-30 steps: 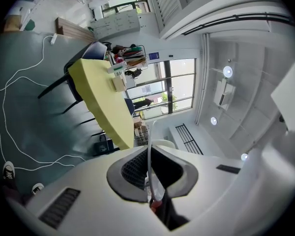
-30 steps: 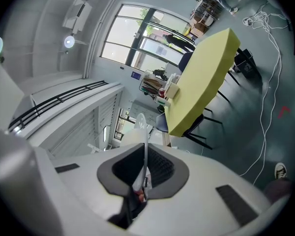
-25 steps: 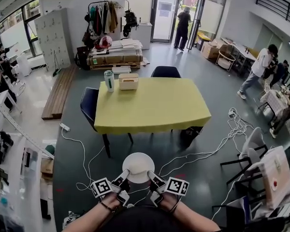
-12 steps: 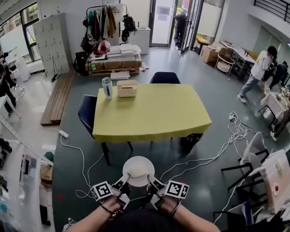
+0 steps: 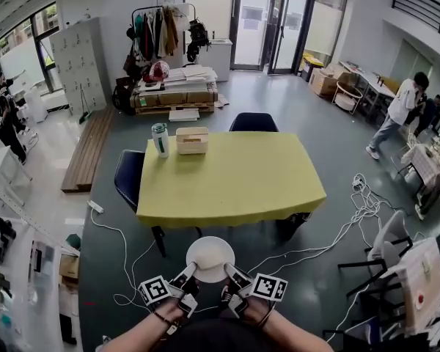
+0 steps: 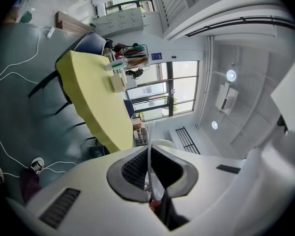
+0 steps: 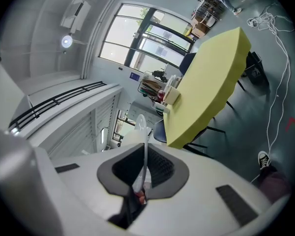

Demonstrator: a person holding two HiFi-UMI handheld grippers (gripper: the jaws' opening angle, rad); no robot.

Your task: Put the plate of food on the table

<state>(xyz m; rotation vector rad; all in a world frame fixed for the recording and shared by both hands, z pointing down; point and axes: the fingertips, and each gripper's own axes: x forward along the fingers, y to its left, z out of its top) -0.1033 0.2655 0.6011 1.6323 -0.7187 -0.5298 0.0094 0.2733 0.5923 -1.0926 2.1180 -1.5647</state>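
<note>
We are facing the yellow bench (image 5: 231, 178), which is standing ahead of us on the grey floor (image 5: 308, 270). 2 dark blue chairs are standing at it, 1 chair (image 5: 126, 176) at its left side and 1 chair (image 5: 253, 122) at its far side. White cables (image 5: 361, 189) are lying on the floor to its right. We are holding the white plate (image 5: 210, 259) level in the air, on our side of the bench's near edge and apart from it. The left gripper (image 5: 189, 270) is clamping its jaws on the plate's near-left rim, and the right gripper (image 5: 230, 271) is clamping its jaws on the near-right rim. In each gripper view the thin rim is running edge-on between the dark pads (image 6: 132, 168), which are pressing on it. A tan box (image 5: 192, 141) and a green-and-white bottle (image 5: 160, 139) are standing just beside each other near the bench's far-left corner.
</note>
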